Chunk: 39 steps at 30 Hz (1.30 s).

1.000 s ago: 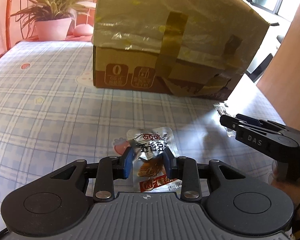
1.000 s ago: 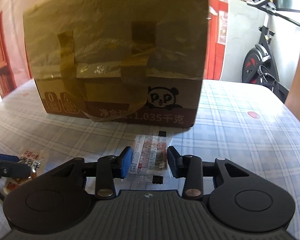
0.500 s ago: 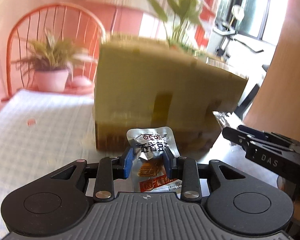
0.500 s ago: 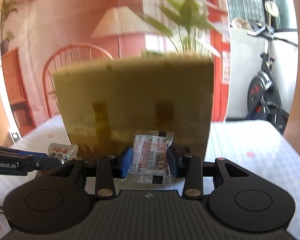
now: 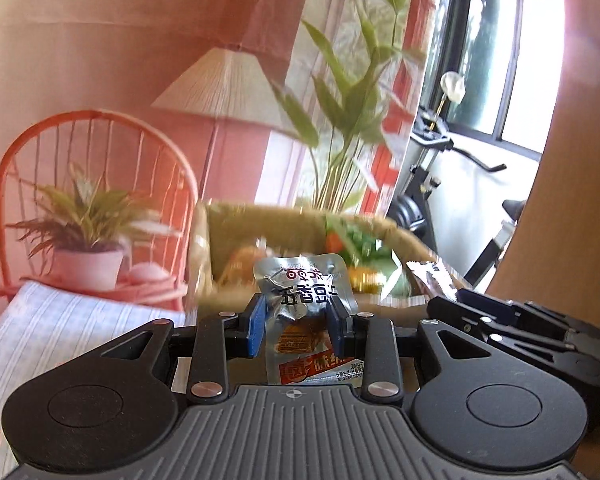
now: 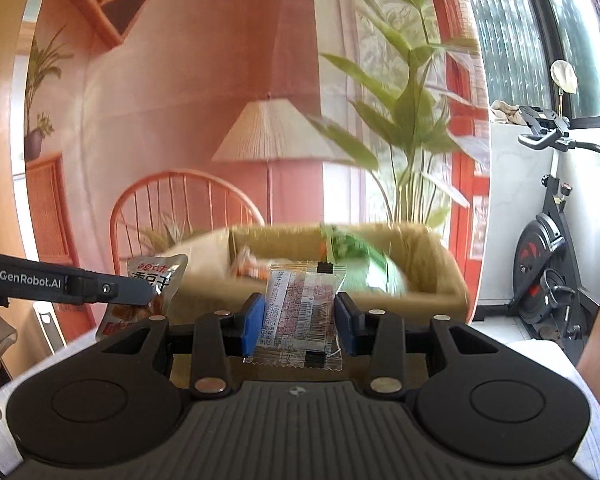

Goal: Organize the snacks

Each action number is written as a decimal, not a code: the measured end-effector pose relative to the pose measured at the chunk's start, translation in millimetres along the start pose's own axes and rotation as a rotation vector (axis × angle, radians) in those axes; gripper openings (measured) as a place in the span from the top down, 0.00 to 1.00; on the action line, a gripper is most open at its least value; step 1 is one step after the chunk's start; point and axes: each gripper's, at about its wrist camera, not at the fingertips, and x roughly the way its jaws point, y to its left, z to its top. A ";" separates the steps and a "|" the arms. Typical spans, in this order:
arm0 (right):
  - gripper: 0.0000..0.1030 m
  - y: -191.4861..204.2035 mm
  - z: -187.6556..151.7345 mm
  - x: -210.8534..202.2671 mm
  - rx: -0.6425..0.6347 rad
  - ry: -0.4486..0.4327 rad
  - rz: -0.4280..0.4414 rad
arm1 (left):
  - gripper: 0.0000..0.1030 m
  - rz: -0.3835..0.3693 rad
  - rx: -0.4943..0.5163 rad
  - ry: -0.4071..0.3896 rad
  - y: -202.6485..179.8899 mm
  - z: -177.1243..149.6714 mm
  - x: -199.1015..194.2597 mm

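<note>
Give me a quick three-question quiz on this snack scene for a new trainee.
1. True or false: the left gripper is shut on a silver snack packet.
2. What does the right gripper hold? A) a clear wrapped snack B) a spoon C) nothing
3. Fill in: ahead of both grippers is an open cardboard ___ with snacks inside.

Key: 1 true; 2 A; 3 box.

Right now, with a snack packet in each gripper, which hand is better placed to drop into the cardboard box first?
Probably right. The right gripper holds its clear packet centred before the cardboard box opening; the left gripper with its silver packet faces the left corner.
</note>
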 end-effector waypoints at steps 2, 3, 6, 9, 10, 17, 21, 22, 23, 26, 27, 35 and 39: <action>0.60 -2.7 11.3 10.2 0.001 -0.006 0.001 | 0.67 -0.013 0.000 -0.005 1.9 14.0 8.3; 0.60 -3.4 18.0 17.2 -0.001 -0.008 0.003 | 0.67 -0.017 0.002 -0.007 3.2 21.1 14.3; 0.60 -6.6 32.0 40.0 -0.006 0.000 0.005 | 0.67 -0.015 -0.008 0.006 10.6 37.6 36.9; 0.60 -7.0 40.1 62.1 -0.013 0.009 0.001 | 0.67 -0.027 -0.028 0.039 19.2 49.4 61.8; 0.60 -8.2 42.0 69.9 -0.011 0.015 0.004 | 0.67 -0.025 -0.027 0.046 21.8 51.3 67.6; 0.60 -8.8 43.0 114.9 -0.014 0.069 0.000 | 0.67 -0.006 0.001 0.085 29.9 58.5 104.7; 0.60 -5.7 41.5 127.2 -0.040 0.082 -0.001 | 0.66 -0.002 0.005 0.098 33.2 58.5 112.9; 0.60 -4.9 40.6 128.7 -0.044 0.085 -0.003 | 0.66 0.001 0.011 0.101 32.8 57.8 113.5; 0.59 -4.9 39.9 130.7 -0.045 0.091 -0.004 | 0.66 0.002 0.019 0.104 32.4 57.2 112.3; 0.56 -4.5 38.3 132.7 -0.038 0.107 -0.010 | 0.61 0.014 0.033 0.108 32.3 58.4 111.5; 0.55 -4.1 38.0 131.1 -0.037 0.105 -0.013 | 0.56 0.012 0.037 0.109 32.2 59.1 110.0; 0.45 -6.2 49.5 106.3 -0.004 0.085 -0.048 | 0.28 0.036 0.055 0.081 27.8 67.9 81.1; 0.29 -6.2 59.4 81.8 0.019 0.053 -0.065 | 0.19 0.054 0.066 0.053 23.6 70.5 56.0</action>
